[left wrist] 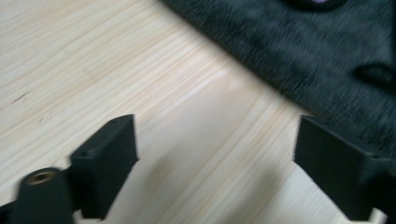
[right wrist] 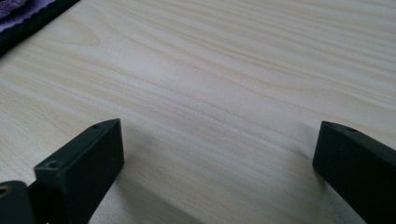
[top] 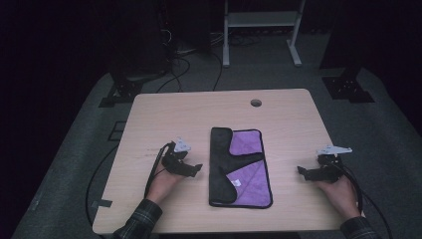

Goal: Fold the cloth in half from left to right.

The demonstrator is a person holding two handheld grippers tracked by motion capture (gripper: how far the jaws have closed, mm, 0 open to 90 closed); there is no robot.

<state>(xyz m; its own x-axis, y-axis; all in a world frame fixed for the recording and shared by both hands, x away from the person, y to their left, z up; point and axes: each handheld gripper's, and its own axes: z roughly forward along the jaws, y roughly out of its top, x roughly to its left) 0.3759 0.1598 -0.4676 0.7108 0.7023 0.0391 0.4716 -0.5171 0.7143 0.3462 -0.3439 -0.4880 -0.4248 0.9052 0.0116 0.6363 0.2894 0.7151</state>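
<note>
Cloth [top: 241,169], folded, black with purple faces, lies mid-worktop [top: 159,114], long axis running from the near edge toward the far edge. Left gripper [top: 195,169] sits just beside its left edge, jaws spread wide and empty, the nearer one. Right gripper [top: 301,171] rests toward the right edge, likewise open and empty.

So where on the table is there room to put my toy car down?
Plenty: the bare wood between the cloth and the table's far edge, by the round hole. Strips also lie free between the cloth and each claw, left claw and right claw. Nowhere is crowded.
</note>
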